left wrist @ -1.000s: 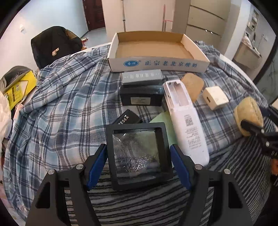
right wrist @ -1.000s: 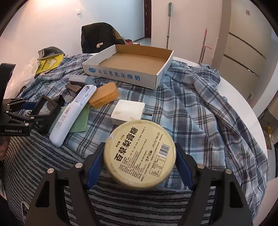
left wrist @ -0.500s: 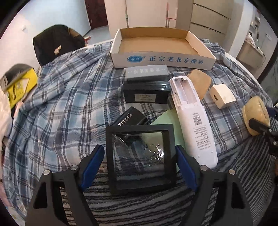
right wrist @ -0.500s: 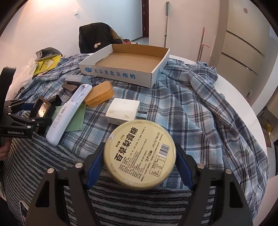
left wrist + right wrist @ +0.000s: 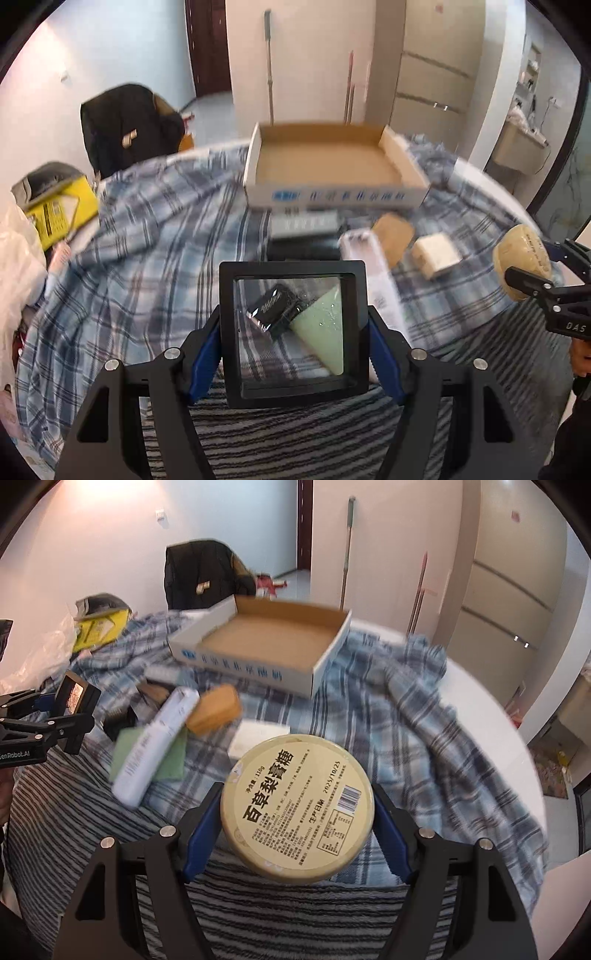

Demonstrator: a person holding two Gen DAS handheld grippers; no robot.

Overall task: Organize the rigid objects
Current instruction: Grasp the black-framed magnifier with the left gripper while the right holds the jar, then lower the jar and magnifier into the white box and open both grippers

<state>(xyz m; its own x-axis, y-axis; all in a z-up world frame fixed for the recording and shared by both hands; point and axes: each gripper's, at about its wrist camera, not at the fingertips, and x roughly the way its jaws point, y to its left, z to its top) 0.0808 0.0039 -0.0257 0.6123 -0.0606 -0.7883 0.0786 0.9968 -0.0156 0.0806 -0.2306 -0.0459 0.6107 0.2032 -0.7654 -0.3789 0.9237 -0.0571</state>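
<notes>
Rigid objects, two in hand: left gripper [image 5: 294, 341] has its blue pads clamped on the sides of a black square display case [image 5: 294, 332], jaws just closed in a little onto it; right gripper [image 5: 298, 821] is clamped on a round beige tin [image 5: 297, 806]. Both are lifted clear of the cloth, short of the open cardboard box [image 5: 328, 168], which looks empty. Between them and the box: white remote [image 5: 155, 742] on a green card, tan case [image 5: 216, 712], white adapter [image 5: 436, 254], dark boxes right at the box's front wall. Risks, my read: case's slick frame slipping or twisting in the pads; tin's curved side rolling out; either load clipping the box's front wall.
</notes>
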